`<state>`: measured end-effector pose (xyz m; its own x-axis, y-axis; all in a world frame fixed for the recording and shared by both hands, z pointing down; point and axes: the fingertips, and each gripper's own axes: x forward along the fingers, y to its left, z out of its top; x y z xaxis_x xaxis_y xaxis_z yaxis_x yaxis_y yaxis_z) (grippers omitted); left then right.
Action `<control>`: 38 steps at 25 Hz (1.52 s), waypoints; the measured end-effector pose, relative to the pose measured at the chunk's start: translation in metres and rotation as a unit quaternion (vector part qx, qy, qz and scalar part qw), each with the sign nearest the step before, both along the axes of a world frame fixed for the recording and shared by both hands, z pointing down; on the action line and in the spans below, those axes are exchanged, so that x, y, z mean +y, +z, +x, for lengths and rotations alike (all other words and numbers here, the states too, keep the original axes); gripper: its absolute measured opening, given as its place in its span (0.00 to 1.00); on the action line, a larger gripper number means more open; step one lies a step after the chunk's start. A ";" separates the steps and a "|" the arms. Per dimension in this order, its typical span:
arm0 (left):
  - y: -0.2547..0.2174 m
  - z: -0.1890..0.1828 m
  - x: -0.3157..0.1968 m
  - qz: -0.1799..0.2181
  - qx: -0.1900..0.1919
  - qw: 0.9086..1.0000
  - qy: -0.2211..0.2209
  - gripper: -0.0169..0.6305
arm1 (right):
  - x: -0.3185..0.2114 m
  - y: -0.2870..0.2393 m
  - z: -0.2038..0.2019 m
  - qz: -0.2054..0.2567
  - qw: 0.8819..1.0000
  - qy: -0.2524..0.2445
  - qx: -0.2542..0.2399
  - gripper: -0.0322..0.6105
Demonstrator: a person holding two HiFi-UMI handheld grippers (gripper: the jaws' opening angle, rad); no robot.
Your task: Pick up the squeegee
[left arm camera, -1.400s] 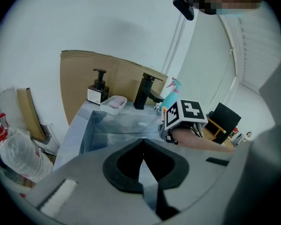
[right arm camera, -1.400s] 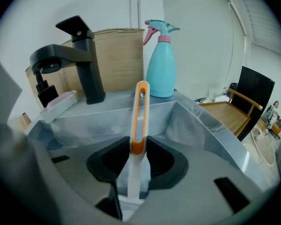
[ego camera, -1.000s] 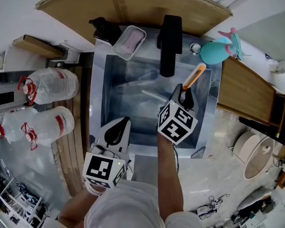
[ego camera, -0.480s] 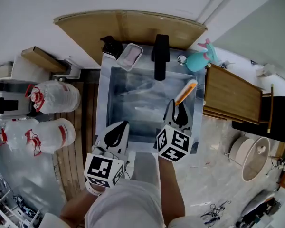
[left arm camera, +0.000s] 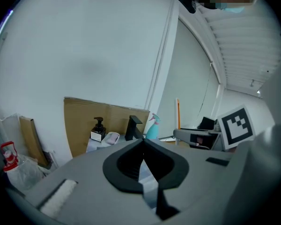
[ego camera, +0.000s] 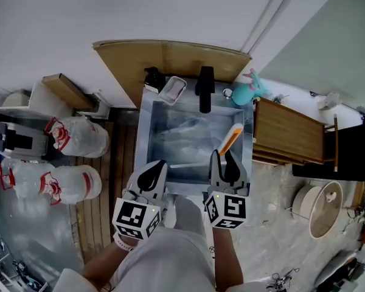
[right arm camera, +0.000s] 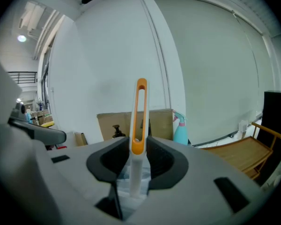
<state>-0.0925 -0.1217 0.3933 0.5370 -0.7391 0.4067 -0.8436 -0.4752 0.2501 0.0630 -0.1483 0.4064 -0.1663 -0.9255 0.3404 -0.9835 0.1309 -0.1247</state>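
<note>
The squeegee [ego camera: 232,138] has a white stem and an orange looped handle. My right gripper [ego camera: 223,158] is shut on it over the near right part of the steel sink [ego camera: 143,140], with the handle sticking out past the fingertips. In the right gripper view the squeegee [right arm camera: 140,111] stands upright between the dark pads, and the right gripper [right arm camera: 137,143] is clamped on its white stem. My left gripper [ego camera: 159,164] hovers at the sink's near left rim. In its own view the left gripper [left arm camera: 142,142] has its tips touching and holds nothing.
A black faucet [ego camera: 205,89], a soap dish [ego camera: 172,90], a dark pump bottle [ego camera: 152,78] and a teal spray bottle [ego camera: 249,92] line the back of the sink. A wooden table [ego camera: 287,134] stands to the right. Water jugs [ego camera: 73,136] sit on the left, and cardboard [ego camera: 170,58] leans against the wall.
Both grippers have risen and drawn back toward the near rim of the sink. The right one carries the squeegee up with it, and its handle now points more upright.
</note>
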 end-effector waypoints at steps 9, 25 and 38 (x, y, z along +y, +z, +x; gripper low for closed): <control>-0.046 -0.015 0.010 0.034 0.011 0.999 -0.007 0.03 | 0.033 -0.064 -0.009 0.048 0.997 -0.047 0.023 0.22; -0.079 -0.033 0.026 0.059 0.018 0.998 -0.020 0.03 | 0.063 -0.097 0.005 0.079 0.996 -0.049 0.019 0.22; -0.082 -0.019 0.026 0.064 0.017 0.998 -0.009 0.03 | 0.067 -0.099 0.007 0.083 0.995 -0.047 0.011 0.22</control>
<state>-0.1116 -0.0956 0.3113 0.5353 -0.7930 0.2908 -0.8442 -0.4905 0.2164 0.0702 -0.0817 0.3075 -0.2492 -0.9498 0.1893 -0.9682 0.2398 -0.0714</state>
